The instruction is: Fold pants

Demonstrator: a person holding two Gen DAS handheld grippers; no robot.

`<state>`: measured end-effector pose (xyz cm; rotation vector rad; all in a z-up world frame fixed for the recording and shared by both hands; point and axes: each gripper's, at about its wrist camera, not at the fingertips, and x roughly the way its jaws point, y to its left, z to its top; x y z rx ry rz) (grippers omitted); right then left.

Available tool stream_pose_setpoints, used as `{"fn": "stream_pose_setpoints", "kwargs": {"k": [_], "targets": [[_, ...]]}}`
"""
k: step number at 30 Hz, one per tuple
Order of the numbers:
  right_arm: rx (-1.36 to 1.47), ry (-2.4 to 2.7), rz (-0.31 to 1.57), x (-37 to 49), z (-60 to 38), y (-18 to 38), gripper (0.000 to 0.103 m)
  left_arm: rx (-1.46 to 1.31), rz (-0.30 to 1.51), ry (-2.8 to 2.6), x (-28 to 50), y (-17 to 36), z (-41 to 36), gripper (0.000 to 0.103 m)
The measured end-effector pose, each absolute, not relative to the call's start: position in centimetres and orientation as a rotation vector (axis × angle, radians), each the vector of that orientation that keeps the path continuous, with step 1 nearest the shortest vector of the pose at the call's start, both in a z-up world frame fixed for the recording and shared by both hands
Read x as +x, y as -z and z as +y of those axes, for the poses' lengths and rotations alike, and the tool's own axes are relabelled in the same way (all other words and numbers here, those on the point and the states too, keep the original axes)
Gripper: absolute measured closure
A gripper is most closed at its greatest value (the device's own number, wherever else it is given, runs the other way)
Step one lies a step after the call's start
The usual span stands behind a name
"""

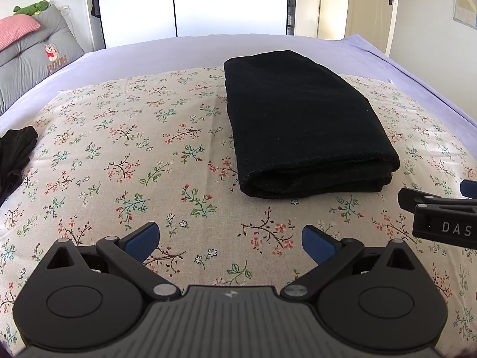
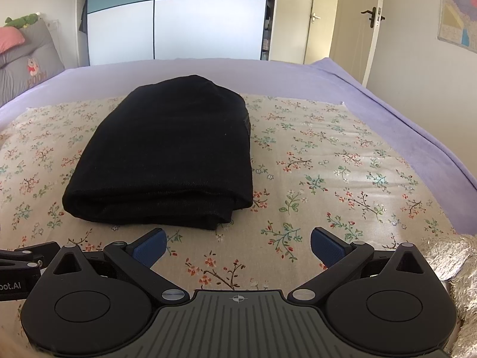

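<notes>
The black pants are seen folded into a thick rectangular bundle, laid flat on the floral cloth that is spread over the lilac bed. And the left tongs are held wide apart, nothing gripped, set just short of the bundle's near folded edge and a little to its left. The right tongs are likewise spread wide and empty, placed near the bundle's front right corner, not touching it. Blue pads are shown clear of the fabric on both tools. To the far left of the pants, another dark garment is glimpsed at the cloth's edge. Behind the pants, a grey Pooh cushion is propped at the bed's head, and a wardrobe is seen beyond.
</notes>
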<state>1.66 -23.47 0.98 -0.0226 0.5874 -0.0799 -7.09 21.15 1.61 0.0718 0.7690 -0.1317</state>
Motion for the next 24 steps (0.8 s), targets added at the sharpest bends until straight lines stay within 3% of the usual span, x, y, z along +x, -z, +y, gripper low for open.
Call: {"fn": "stream_pose_setpoints", "kwargs": {"k": [24], "targets": [[-0.038, 0.073, 0.598, 1.78, -23.23, -0.75, 0.0, 0.074, 0.779, 0.125, -6.77, -1.14, 21.23, 0.0]]}}
